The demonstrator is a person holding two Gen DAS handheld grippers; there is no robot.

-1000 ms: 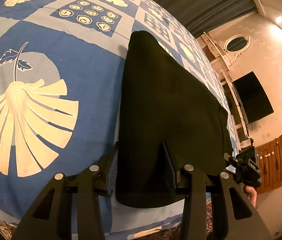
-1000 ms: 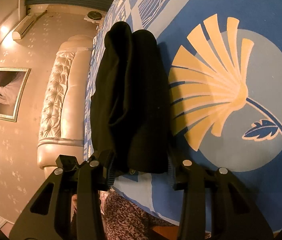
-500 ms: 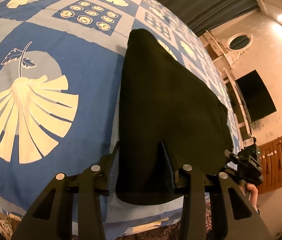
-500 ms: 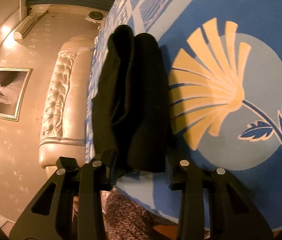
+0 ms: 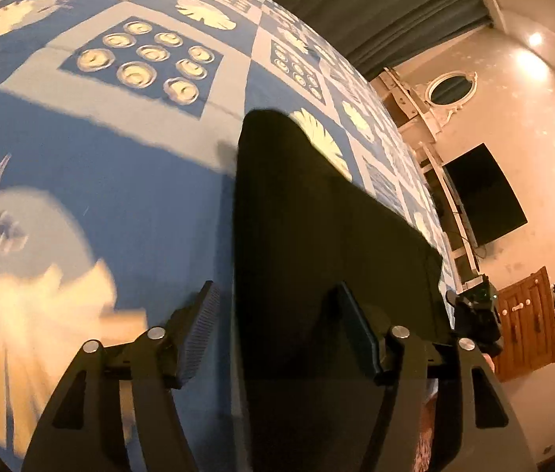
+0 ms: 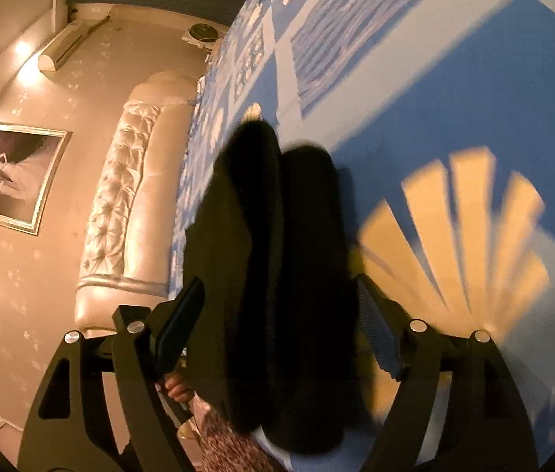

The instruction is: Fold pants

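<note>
Black folded pants [image 5: 317, 216] lie on the blue patterned bedspread [image 5: 120, 196], with their near end at the bed's edge. My left gripper [image 5: 277, 330] straddles that near end. Its jaws are opening, the cloth lies loose between them, and the left pad [image 5: 199, 334] stands off the fabric. In the right wrist view the pants [image 6: 277, 216] show as two thick rolled layers. My right gripper [image 6: 277, 326] is also opening around their end, with both pads off the cloth. The right gripper [image 5: 474, 314] also shows at the pants' far corner in the left wrist view.
A tufted cream headboard [image 6: 120, 196], a framed picture [image 6: 10, 177] and an air conditioner [image 6: 61, 49] are on one side. A wall TV [image 5: 482, 196] and a wooden cabinet [image 5: 529, 330] are on the other. A person's fingers [image 6: 175, 387] and patterned clothing [image 6: 230, 444] show below the bed edge.
Both grippers were shut on the near edge of the pants and their jaws have now spread apart, letting the cloth go. Both views have shifted across the bed and are blurred.
</note>
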